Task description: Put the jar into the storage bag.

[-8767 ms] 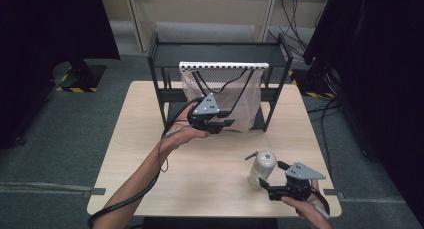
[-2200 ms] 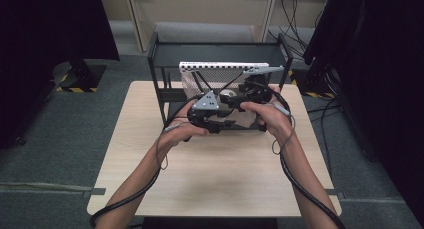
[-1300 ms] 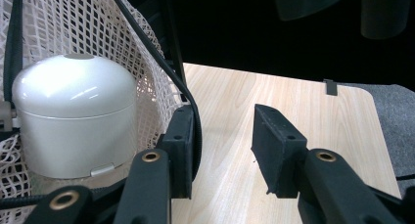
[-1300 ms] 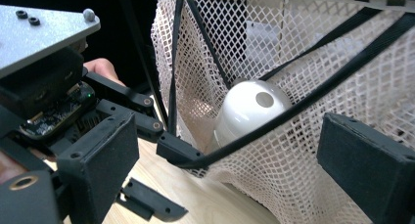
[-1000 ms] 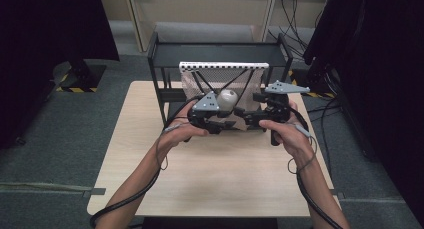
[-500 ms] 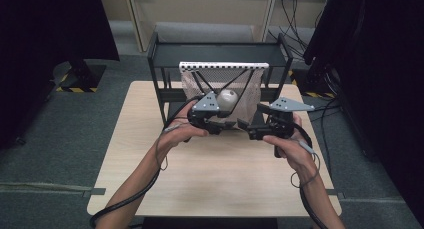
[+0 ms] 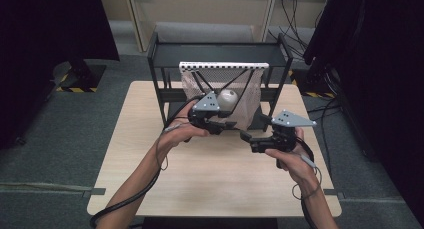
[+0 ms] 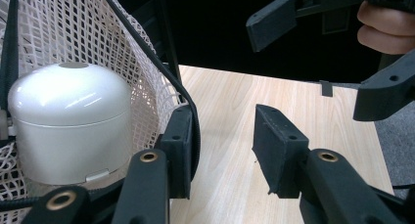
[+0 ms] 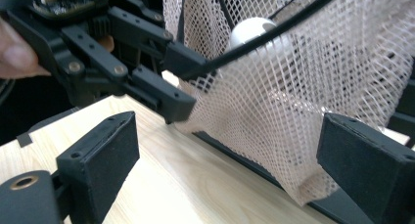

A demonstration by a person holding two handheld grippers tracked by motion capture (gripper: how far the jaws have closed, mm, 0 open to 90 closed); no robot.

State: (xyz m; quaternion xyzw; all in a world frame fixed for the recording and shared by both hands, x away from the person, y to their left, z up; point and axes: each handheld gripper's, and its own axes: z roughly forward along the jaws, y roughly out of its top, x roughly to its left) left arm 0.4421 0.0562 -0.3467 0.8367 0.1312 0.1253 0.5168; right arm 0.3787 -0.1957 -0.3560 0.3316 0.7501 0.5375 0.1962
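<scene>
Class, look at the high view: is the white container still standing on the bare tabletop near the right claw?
No: the white container sits inside the mesh bag hung on the black rack, beyond the right claw.

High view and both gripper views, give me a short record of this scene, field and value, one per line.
table: light wood table
rack: black rack at the far edge
net: white mesh net hanging from the rack
net contents: white jar
left gripper: open, one jaw hooked inside the net's black rim
right gripper: open, holding nothing, near the net
</scene>
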